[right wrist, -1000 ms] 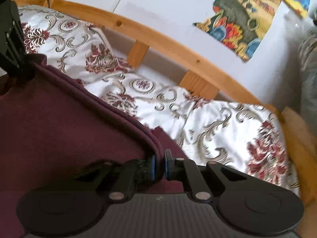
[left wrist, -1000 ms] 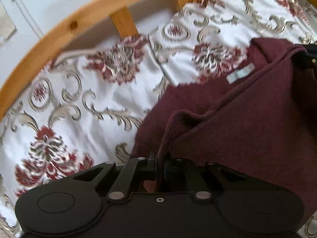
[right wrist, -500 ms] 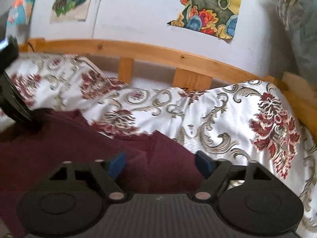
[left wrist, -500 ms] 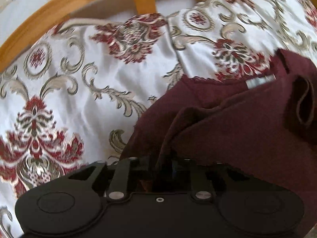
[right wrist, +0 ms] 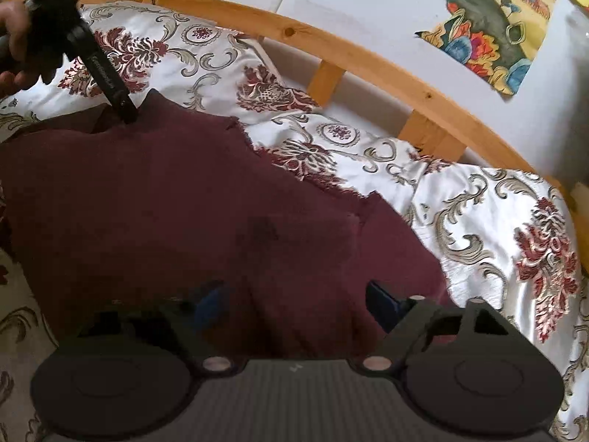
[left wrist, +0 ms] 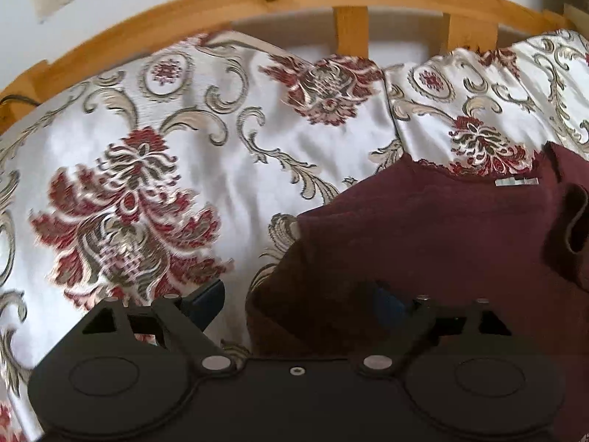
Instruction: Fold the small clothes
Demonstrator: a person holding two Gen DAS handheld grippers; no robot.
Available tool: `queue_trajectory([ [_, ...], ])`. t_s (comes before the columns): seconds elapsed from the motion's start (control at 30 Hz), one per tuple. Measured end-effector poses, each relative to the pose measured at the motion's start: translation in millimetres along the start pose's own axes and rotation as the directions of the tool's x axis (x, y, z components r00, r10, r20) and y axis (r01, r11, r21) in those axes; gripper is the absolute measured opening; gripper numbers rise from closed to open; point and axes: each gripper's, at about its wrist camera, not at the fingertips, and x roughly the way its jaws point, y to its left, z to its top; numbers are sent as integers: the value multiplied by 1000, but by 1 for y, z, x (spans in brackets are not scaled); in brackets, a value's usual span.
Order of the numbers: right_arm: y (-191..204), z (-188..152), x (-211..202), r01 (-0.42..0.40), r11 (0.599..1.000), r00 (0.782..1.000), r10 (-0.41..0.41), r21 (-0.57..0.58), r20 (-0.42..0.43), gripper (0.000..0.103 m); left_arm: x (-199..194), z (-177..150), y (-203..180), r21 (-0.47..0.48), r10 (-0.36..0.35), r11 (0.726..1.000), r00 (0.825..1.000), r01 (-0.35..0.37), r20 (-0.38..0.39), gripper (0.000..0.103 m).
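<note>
**Garment lying released on bedspread; both grippers standing spread**

The maroon garment (right wrist: 176, 199) is lying spread on the patterned bedspread (left wrist: 228, 154), its pale neck label (left wrist: 516, 182) facing up near the far edge. It is resting flat, presumably so that a fold can be made on a level surface. One rolled edge (left wrist: 574, 221) is curling up at the right of the left wrist view and is likely needing smoothing.

The left gripper (left wrist: 298, 300) is standing with its 2 fingers wide apart, holding nothing, straddling the garment's near-left edge. The right gripper (right wrist: 294, 298) is likewise spread over the cloth, gripping nothing. Whether either is touching the fabric cannot be told.

The wooden bed frame (right wrist: 368, 62) is bounding the work area behind.
</note>
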Motion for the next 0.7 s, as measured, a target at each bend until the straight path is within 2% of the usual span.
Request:
queue_trajectory([
  [0.03, 0, 0, 0, 2, 1000, 1000, -2, 7, 1, 82, -1, -1, 1, -8, 2, 1000, 1000, -2, 2, 88],
  [0.13, -3, -2, 1, 16, 1000, 1000, -16, 21, 1, 67, -2, -5, -1, -33, 4, 999, 1000, -4, 3, 88],
  [0.17, -5, -4, 2, 18, 999, 1000, -18, 30, 7, 57, -2, -7, -3, -38, 6, 999, 1000, -6, 0, 91],
  [0.23, -12, -8, 3, 19, 997, 1000, -19, 80, 8, 46, -3, -14, -6, -55, 27, 998, 1000, -27, 0, 96],
  [0.3, -22, -14, 4, 15, 989, 1000, -17, 149, 11, 21, -6, -23, -8, -71, 39, 997, 999, -38, 9, 97],
  [0.33, -29, -16, 3, 19, 981, 1000, -22, 191, 13, 16, -8, -27, -7, -72, 39, 997, 999, -37, 14, 97],
  [0.47, -59, -21, 0, 71, 927, 996, -83, 368, 17, 6, -16, -36, -7, -71, 49, 996, 998, -47, 28, 98],
  [0.53, -79, -27, -2, 107, 879, 993, -122, 465, 2, 6, -19, -37, -5, -69, 51, 996, 998, -49, 29, 98],
  [0.6, -95, -34, 0, 111, 847, 992, -122, 520, -14, 6, -23, -38, -4, -68, 52, 996, 998, -49, 35, 98],
  [0.7, -108, -42, -1, 117, 821, 992, -124, 559, -26, 7, -26, -40, 0, -83, 35, 996, 999, -32, 41, 98],
])
